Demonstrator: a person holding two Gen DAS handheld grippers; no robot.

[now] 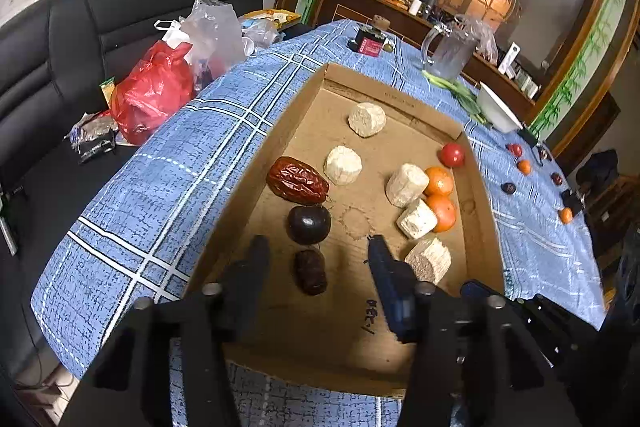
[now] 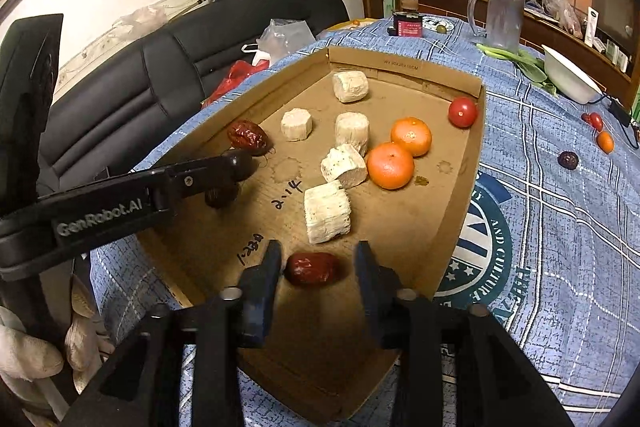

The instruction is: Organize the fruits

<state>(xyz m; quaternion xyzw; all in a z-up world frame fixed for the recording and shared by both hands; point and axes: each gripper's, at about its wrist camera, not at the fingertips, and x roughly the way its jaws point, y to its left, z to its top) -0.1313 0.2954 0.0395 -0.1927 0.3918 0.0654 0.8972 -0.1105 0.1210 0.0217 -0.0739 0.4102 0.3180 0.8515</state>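
Right wrist view: my right tool [image 2: 316, 269] stands parted around a red date [image 2: 311, 268] lying in the cardboard tray [image 2: 460, 187].
Date looks light, wrinkled, soft; I'd pinch its middle gently. Left tool [image 1: 316, 259] also parted, holding nothing, a dark date [image 1: 311, 271] between its fingers.

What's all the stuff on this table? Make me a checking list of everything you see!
Surface: table under a blue plaid cloth.
Job's things: cardboard tray holds two oranges, a tomato, five pale chunks, red dates and one dark round fruit; more small fruits lie loose on the cloth.
Clutter: glass mug, white bowl, greens, small jar.
Grippers: left gripper open around a dark date; right gripper open around a red date.
Cables: dark cord by the bowl.
Surroundings: black sofa with plastic bags, wooden cabinet.
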